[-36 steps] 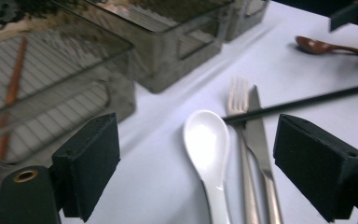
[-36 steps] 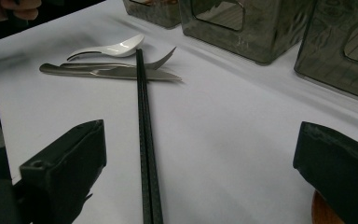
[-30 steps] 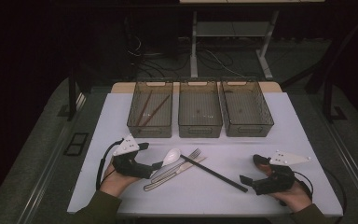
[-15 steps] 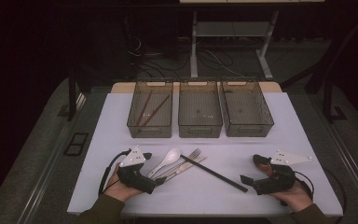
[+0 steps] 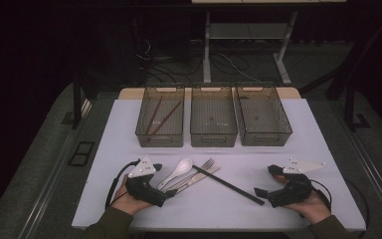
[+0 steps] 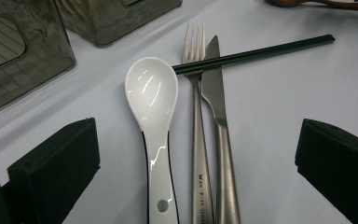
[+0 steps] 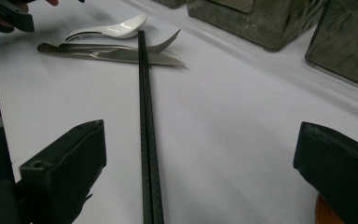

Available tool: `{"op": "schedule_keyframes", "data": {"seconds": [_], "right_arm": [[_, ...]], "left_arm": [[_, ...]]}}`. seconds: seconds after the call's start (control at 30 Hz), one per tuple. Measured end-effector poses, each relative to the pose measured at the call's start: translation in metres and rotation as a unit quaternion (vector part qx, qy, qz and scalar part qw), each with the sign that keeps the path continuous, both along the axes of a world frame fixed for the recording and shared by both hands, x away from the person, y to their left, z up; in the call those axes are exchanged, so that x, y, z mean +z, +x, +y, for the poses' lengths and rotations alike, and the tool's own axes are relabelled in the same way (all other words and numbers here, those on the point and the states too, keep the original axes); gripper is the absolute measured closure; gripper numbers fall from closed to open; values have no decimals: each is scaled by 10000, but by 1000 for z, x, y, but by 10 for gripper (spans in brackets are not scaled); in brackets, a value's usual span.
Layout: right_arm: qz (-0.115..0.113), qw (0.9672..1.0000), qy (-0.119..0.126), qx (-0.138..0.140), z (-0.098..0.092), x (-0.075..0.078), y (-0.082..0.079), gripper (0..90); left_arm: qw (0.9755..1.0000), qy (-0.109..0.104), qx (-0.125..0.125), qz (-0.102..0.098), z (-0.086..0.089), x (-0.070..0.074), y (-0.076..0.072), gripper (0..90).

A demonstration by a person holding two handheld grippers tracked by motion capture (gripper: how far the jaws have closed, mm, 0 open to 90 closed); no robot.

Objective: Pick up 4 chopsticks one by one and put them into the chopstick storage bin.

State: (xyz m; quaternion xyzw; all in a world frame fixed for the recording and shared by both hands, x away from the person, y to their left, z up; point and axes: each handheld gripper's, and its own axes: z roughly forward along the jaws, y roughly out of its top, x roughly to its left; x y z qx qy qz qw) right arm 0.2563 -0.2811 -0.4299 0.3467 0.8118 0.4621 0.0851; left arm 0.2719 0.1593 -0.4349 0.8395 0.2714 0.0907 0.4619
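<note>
Now the left tool has just spread wide, its jaws flanking the white spoon untouched.

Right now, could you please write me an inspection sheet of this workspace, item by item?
Surface: white table, flat, no spills seen.
Job's things: white spoon, fork, knife side by side; black chopsticks laid across fork and knife.
Clutter: three bins; left one holds brown chopsticks.
Grippers: left gripper open, its jaws have just been opening, around the cutlery handles; right gripper open, around the black chopsticks.
Cables: one trails from each gripper; more on the floor behind.
Surroundings: dark, table legs behind.
</note>
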Motion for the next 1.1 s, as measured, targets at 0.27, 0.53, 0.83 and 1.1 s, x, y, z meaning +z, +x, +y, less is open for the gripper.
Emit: {"op": "schedule_keyframes", "data": {"seconds": [0.27,0.53,0.83,1.1], "right_arm": [[22,9999,-111,55,7,4,9,28],[156,9993,-213,249,18,4,14,57],[224,9979,-284,543,32,6,25,173],[284,9963,-377,725,46,7,34,313]], "left_arm": [[10000,78,37,-9,-2,1,-1,0],[9999,104,34,-56,-3,1,-1,0],[9999,122,12,-65,-3,0,-2,0],[9999,134,2,-103,-4,1,-3,0]]}}
